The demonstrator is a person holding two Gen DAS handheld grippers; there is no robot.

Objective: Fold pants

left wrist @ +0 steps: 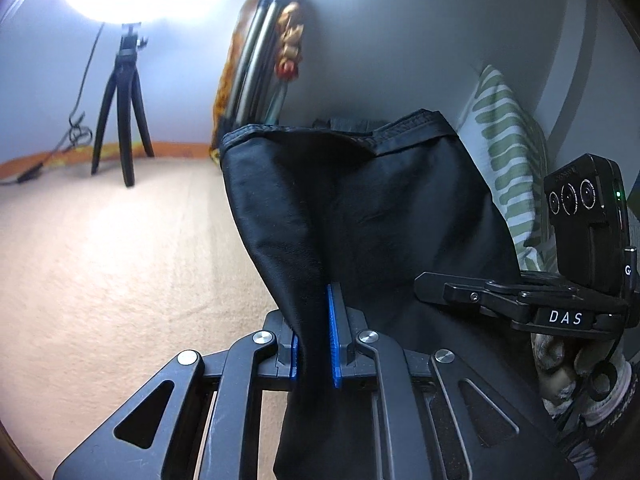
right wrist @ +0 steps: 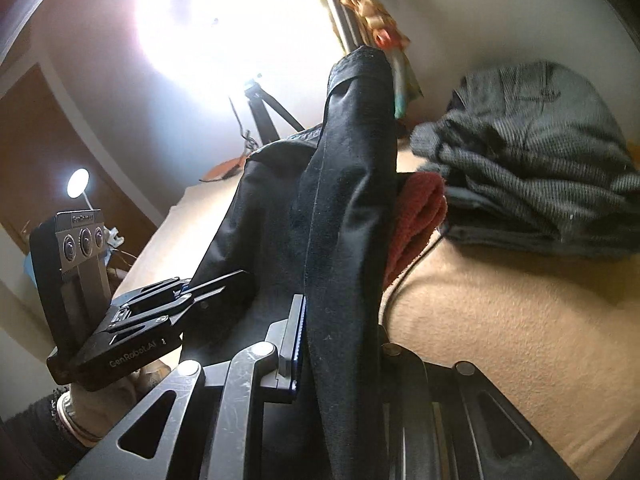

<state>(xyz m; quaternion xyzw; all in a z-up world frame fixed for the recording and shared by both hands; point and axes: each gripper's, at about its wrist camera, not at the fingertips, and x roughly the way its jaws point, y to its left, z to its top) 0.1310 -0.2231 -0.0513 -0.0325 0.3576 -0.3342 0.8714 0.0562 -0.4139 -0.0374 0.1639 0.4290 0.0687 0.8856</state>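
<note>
The black pants [left wrist: 360, 208] hang lifted above the beige bed cover [left wrist: 120, 260], stretched between both grippers. My left gripper [left wrist: 316, 340] is shut on a pinched fold of the cloth between its blue pads. In the right wrist view the black pants [right wrist: 344, 184] rise in a tall fold, and my right gripper [right wrist: 320, 344] is shut on them; its right finger is hidden behind the cloth. The right gripper [left wrist: 448, 290] shows at the right of the left wrist view. The left gripper [right wrist: 192, 284] appears at the lower left of the right wrist view, clamped on the same cloth.
A ring light on a small black tripod [left wrist: 122, 120] stands at the far side of the bed. A green-patterned pillow [left wrist: 508, 168] leans against the wall. A pile of grey folded clothes [right wrist: 540, 168] and a red cloth [right wrist: 420, 216] lie on the bed cover [right wrist: 520, 340].
</note>
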